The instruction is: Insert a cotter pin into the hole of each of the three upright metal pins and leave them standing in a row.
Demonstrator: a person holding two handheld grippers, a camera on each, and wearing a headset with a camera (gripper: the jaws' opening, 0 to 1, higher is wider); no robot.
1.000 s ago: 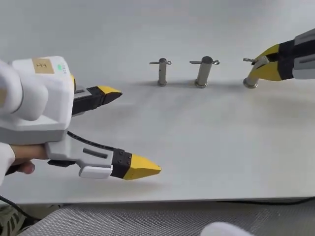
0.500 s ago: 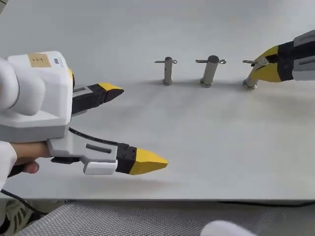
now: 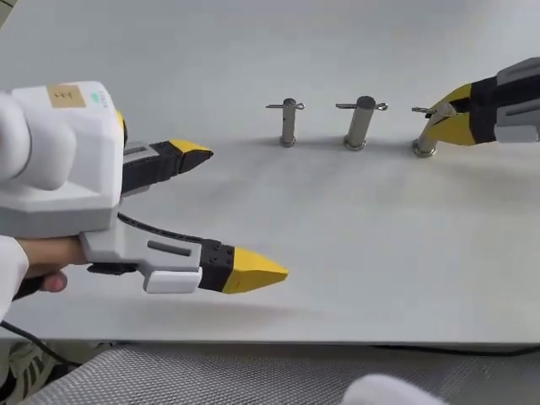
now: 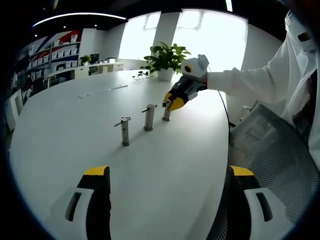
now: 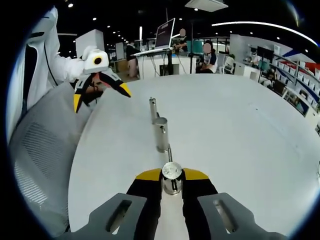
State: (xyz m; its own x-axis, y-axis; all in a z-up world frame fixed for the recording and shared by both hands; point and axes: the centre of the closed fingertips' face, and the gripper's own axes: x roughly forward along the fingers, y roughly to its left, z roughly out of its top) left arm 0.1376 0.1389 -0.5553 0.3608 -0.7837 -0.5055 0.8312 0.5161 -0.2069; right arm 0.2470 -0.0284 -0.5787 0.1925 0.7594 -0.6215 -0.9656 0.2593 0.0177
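Three upright metal pins (image 3: 360,122) in a row, right gripper (image 3: 437,118) at the rightmost pin (image 3: 424,145), left gripper (image 3: 245,213) wide-jawed, well apart.

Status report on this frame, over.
Left gripper open, hovering over table. Right gripper shut on right-hand pin, cotter pin in. Middle pin, left-hand pin upright, cottered. Nothing blocking.

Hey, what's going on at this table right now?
A person is working at a white table with a handheld gripper in each hand. The right gripper is closed around the rightmost pin, which has a cotter pin sticking out near its top. The middle pin and leftmost pin stand upright in line with it, each with its own cotter pin through it. The left gripper hovers open over the near part of the table, holding nothing.
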